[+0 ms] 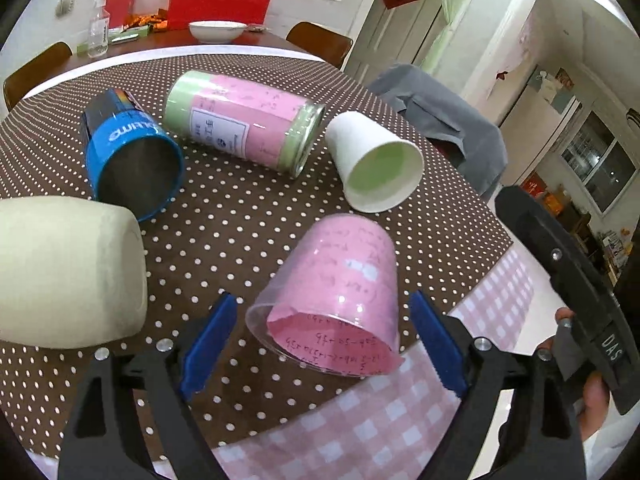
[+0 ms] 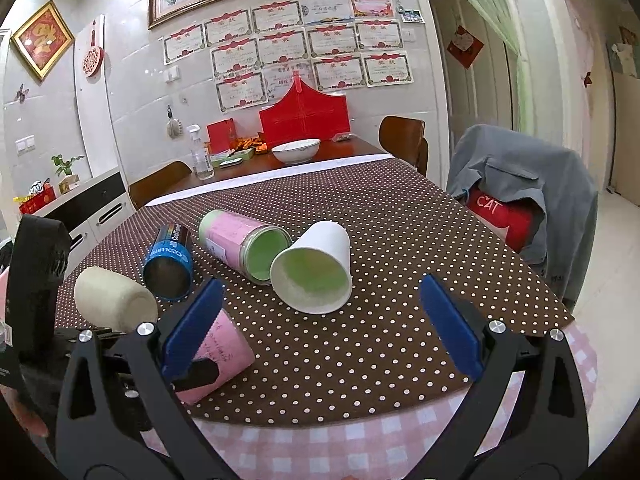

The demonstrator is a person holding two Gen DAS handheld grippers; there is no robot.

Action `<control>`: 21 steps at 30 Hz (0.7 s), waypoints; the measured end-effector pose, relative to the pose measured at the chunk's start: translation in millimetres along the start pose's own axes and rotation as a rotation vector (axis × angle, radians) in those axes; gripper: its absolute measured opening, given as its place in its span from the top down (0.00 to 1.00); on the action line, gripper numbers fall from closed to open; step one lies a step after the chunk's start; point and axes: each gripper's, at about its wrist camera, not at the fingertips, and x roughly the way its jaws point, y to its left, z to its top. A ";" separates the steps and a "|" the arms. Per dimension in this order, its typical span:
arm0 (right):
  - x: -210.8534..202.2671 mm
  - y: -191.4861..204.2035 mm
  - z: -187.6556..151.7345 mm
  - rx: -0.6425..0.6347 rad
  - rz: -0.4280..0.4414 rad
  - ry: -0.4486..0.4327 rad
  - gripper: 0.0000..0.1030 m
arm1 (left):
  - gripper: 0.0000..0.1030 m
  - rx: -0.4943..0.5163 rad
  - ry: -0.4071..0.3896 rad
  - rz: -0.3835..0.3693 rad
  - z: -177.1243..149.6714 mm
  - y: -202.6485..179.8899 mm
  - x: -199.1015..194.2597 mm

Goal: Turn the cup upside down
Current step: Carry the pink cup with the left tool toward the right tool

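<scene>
The pink cup (image 1: 336, 300) lies on its side on the dotted tablecloth (image 1: 248, 216), mouth toward the left gripper (image 1: 324, 344). That gripper's blue jaws stand wide apart, one on either side of the cup's mouth, gripping nothing. The right gripper (image 2: 320, 320) is likewise spread wide and empty, with the white paper cup (image 2: 316, 272) lying on its side beyond it, between the jaw lines.

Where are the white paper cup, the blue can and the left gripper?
white paper cup (image 2: 320, 246), right wrist view, on its outer wall.
blue can (image 1: 124, 136), left wrist view, on its blue band.
left gripper (image 1: 320, 344), left wrist view, midway between fingertips.
</scene>
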 end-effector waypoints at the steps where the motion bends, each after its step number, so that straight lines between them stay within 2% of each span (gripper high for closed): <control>1: 0.1 0.7 -0.1 -0.002 -0.001 0.000 0.06 | 0.16 0.005 0.000 0.003 0.0 1.4 0.0; 6: 2.1 3.0 -0.2 -0.006 0.002 0.005 0.06 | 0.17 0.015 0.002 -0.005 -0.5 5.6 0.1; 7: 2.3 3.2 -0.5 -0.007 0.003 0.006 0.06 | 0.26 0.018 0.006 -0.010 -1.3 4.7 1.4; 8: 2.5 3.7 -0.7 -0.009 0.003 0.007 0.06 | 0.30 0.016 0.012 -0.022 -2.3 4.8 1.8; 11: 3.1 3.6 -1.2 -0.008 0.005 0.009 0.06 | 0.30 0.011 -0.010 -0.003 -4.7 2.1 0.6; 14: 4.5 4.1 -1.4 -0.014 0.000 0.009 0.06 | 0.31 -0.026 -0.050 0.053 -9.3 -0.6 -3.3; 17: 7.9 4.2 -1.1 -0.014 -0.003 0.015 0.06 | 0.31 -0.091 -0.097 0.160 -12.9 -2.5 -6.9; 21: 14.0 7.9 -0.6 -0.031 -0.009 0.023 0.06 | 0.31 -0.176 -0.155 0.257 -16.9 -4.8 -10.8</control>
